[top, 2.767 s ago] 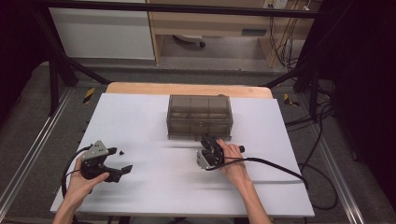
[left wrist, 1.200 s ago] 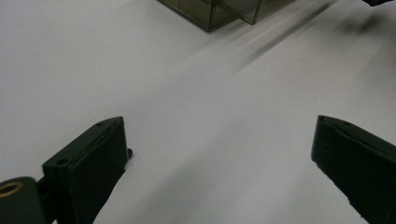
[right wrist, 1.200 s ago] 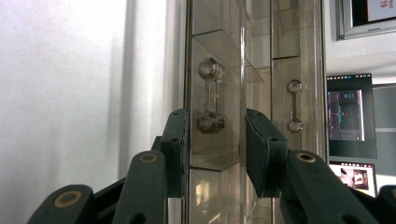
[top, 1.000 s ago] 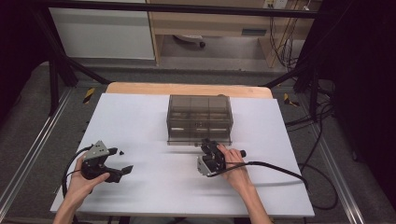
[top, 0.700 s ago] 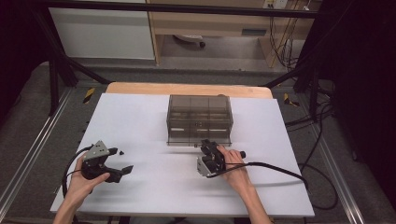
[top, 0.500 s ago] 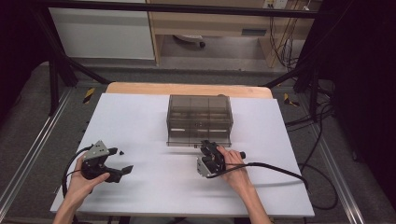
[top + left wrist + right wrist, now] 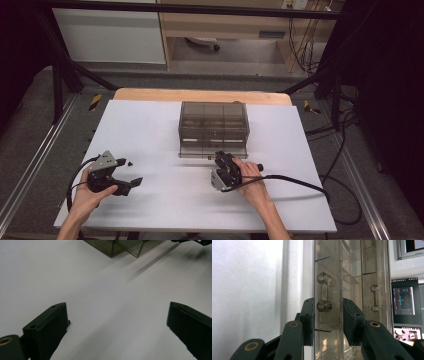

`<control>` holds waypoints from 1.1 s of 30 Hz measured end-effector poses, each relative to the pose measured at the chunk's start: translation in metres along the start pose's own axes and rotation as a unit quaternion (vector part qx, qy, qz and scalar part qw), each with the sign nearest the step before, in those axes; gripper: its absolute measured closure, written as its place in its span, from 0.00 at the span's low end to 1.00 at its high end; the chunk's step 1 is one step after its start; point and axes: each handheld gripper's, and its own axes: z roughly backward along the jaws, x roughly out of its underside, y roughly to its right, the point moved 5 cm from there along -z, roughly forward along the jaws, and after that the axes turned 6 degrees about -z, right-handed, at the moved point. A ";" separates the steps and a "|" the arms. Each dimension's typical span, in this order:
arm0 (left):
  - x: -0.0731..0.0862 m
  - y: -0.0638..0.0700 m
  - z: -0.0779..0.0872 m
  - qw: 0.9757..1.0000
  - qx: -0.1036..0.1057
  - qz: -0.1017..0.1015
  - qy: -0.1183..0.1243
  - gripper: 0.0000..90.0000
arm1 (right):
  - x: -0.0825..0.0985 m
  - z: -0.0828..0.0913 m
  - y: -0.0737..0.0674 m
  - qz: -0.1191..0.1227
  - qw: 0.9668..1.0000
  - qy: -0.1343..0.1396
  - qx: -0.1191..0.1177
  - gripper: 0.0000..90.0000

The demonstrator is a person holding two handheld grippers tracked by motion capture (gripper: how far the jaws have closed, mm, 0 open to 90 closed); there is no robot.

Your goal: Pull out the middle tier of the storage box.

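While the left gripper [image 7: 131,172] rests on the white table [image 7: 150,125] near its left front corner with its jaws spread wide and nothing between them, the right gripper [image 7: 220,159] sits at the front of the smoky translucent drawer cabinet [image 7: 214,125], which stands at the middle of the table towards its far edge. From the high view the lowest drawer [image 7: 214,151] juts a little out of the cabinet front, and the right gripper's tips lie at its front edge. Seen from the right gripper view, that gripper's jaws stand fairly narrow, one pad on each face of the drawer's clear front panel [image 7: 328,322], right by the dumbbell-shaped handle [image 7: 324,295]; a second handle [image 7: 374,298] of the same shape shows on the drawer next to it. Through the clear walls the compartments look bare, with dividers visible and no contents that can be made out. Over in the left gripper view, a corner of the cabinet [image 7: 117,246] lies well beyond the open jaws.
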 end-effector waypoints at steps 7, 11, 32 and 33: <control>0.000 0.000 0.000 1.000 0.001 -0.001 0.000 0.03 | -0.001 0.001 -0.001 -0.004 1.000 0.000 -0.001 0.73; 0.000 0.000 0.000 1.000 0.000 0.000 0.000 0.03 | -0.001 0.002 -0.001 -0.003 1.000 0.000 -0.002 0.73; 0.000 0.001 -0.001 1.000 0.001 -0.002 -0.001 0.03 | -0.001 0.005 -0.003 -0.008 1.000 0.000 -0.003 0.73; 0.000 0.001 -0.001 1.000 0.001 -0.002 -0.001 0.03 | -0.001 0.005 -0.003 -0.009 1.000 0.000 -0.002 0.73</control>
